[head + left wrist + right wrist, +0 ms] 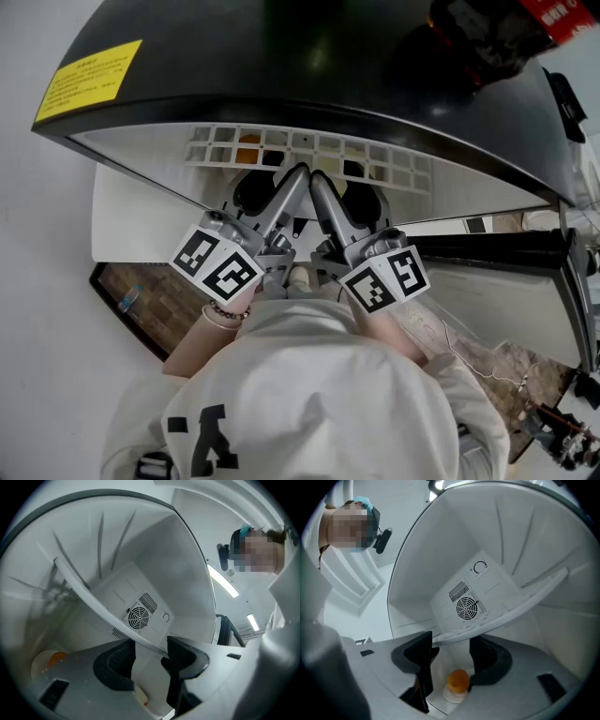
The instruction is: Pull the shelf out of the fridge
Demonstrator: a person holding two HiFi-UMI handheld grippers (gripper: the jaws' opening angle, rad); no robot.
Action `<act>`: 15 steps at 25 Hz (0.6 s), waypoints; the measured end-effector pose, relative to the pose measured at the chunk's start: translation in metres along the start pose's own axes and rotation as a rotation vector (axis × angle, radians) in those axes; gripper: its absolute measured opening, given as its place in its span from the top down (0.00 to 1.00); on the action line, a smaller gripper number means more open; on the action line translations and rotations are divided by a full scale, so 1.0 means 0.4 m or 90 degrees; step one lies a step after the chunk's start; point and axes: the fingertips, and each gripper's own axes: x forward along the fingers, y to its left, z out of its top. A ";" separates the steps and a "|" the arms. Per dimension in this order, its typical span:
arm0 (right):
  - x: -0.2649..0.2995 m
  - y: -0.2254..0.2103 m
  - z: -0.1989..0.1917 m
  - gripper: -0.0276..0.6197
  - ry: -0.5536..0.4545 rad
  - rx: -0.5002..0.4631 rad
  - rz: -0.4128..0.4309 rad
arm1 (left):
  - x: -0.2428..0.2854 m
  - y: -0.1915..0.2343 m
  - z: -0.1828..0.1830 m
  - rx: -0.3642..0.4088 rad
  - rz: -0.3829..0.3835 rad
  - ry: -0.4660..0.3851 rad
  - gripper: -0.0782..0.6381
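1. Reaching side by side into the open fridge [281, 56]: left gripper [150, 657] and right gripper [451, 654], each held by a person in a white top [309, 394], marker cubes [217, 262] facing up in the head view.
2. White shelf [309, 150] with a lattice of square openings, lying inside the fridge just below the front edge of the black top; front edge of the shelf visible in both gripper views as a pale slanted bar.
3. Left gripper with jaws wide apart, black pads [117, 663] on either side of the gap; front edge of the shelf running slantwise into that gap, close to the jaw on that view's right, no squeeze on it; contact there not discernible.
4. Right gripper likewise with jaws wide apart; front edge of the shelf crossing just above the jaw tips, spanning the gap, not clamped.
5. Orange item [458, 679] on a small white base, resting on the fridge floor below the shelf, framed by the gap of the right gripper.
6. Pale round container [49, 660] with orange contents, at lower left in the left gripper view.
7. Back wall of the fridge: white panel carrying a round fan grille [138, 617] and a slotted vent [149, 603] beside it.
8. Yellow label [89, 80] on the black top, toward the left; beaded bracelet [225, 314] on the left wrist.
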 end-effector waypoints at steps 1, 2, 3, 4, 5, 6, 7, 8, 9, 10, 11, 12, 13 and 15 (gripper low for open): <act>0.003 -0.002 0.001 0.57 0.000 0.007 0.000 | 0.004 0.002 0.002 -0.003 0.001 0.000 0.62; 0.006 -0.005 0.002 0.57 -0.001 0.015 -0.001 | 0.007 0.004 0.003 -0.007 0.002 -0.001 0.61; 0.009 -0.009 0.003 0.57 -0.002 0.023 -0.002 | 0.010 0.005 0.004 -0.011 0.003 -0.001 0.61; 0.012 -0.012 0.005 0.57 -0.003 0.031 -0.003 | 0.013 0.007 0.004 -0.015 0.005 -0.001 0.61; 0.016 -0.015 0.005 0.57 -0.003 0.039 -0.004 | 0.016 0.009 0.005 -0.019 0.006 0.000 0.61; 0.020 -0.017 0.006 0.57 -0.003 0.045 -0.004 | 0.019 0.012 0.007 -0.023 0.007 0.000 0.61; 0.024 -0.019 0.008 0.57 -0.004 0.051 -0.003 | 0.023 0.014 0.009 -0.027 0.008 -0.001 0.61; 0.027 -0.021 0.009 0.56 -0.004 0.055 -0.002 | 0.025 0.016 0.011 -0.031 0.009 -0.003 0.61; 0.029 -0.021 0.010 0.56 -0.004 0.059 0.000 | 0.026 0.017 0.012 -0.035 0.011 -0.004 0.61; 0.030 -0.021 0.010 0.56 -0.004 0.062 0.001 | 0.027 0.019 0.012 -0.038 0.012 -0.005 0.61; 0.031 -0.022 0.011 0.55 -0.004 0.066 0.002 | 0.028 0.020 0.013 -0.040 0.012 -0.004 0.61; 0.034 -0.024 0.012 0.55 -0.005 0.070 0.001 | 0.029 0.021 0.013 -0.042 0.013 -0.003 0.61; 0.037 -0.027 0.014 0.55 -0.007 0.073 0.000 | 0.031 0.023 0.015 -0.043 0.013 -0.003 0.61; 0.044 -0.033 0.019 0.55 -0.010 0.081 -0.004 | 0.034 0.027 0.019 -0.044 0.015 -0.006 0.61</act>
